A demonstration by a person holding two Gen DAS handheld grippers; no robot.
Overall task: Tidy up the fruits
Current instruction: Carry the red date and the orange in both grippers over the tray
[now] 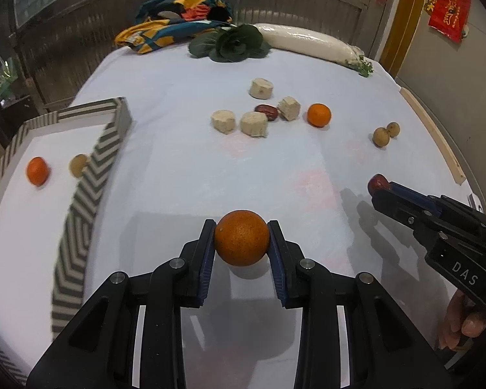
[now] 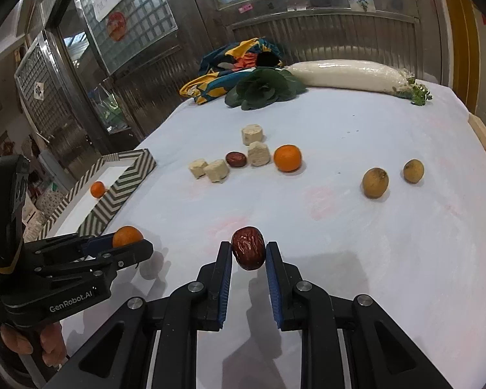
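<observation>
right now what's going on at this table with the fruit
A person holds a pair of tongs in each hand and is sorting fruit. The left tongs are shut on an orange, lifted above the table; the right tongs are shut on a red date. The striped tray already holds one orange and a small brown fruit. Another orange, a date and two brown fruits remain on the white cloth.

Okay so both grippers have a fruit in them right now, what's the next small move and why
Probably carry the left gripper with its orange over the striped wall into the tray and let go. The tray already holds an orange and a small brown fruit, and it lies on that gripper's side. The right gripper, shut on the red date, can follow.
</observation>
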